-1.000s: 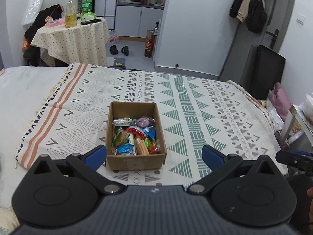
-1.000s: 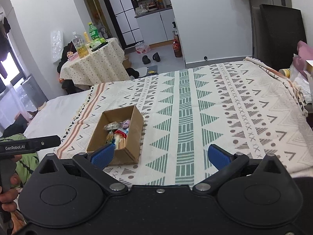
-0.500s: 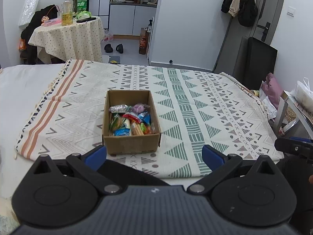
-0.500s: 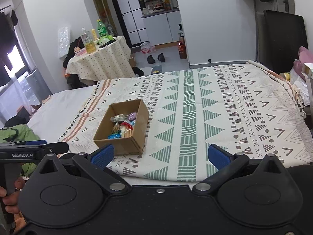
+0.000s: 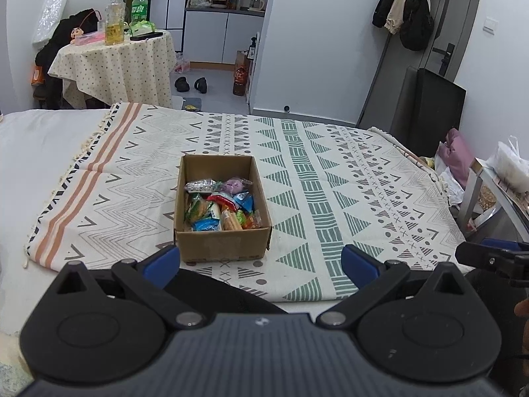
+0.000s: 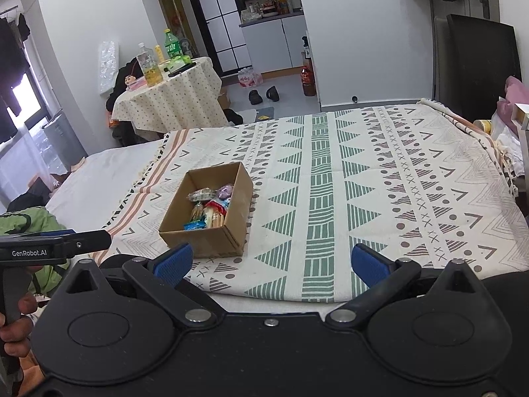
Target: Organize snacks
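An open cardboard box (image 5: 222,246) sits on the patterned blanket (image 5: 330,178) on the bed, filled with several wrapped snacks (image 5: 220,203). It also shows in the right wrist view (image 6: 201,238), with the snacks (image 6: 208,206) inside. My left gripper (image 5: 261,263) is open and empty, held back from the bed's near edge, just short of the box. My right gripper (image 6: 271,261) is open and empty, to the right of the box and back from it.
A round table (image 5: 112,63) with bottles stands beyond the bed at the far left. A black panel (image 5: 436,112) and bags stand at the bed's right side. The blanket (image 6: 396,182) stretches wide to the right of the box.
Both grippers have drawn back and up from the bed, so the box sits farther away. Both stay open and empty.
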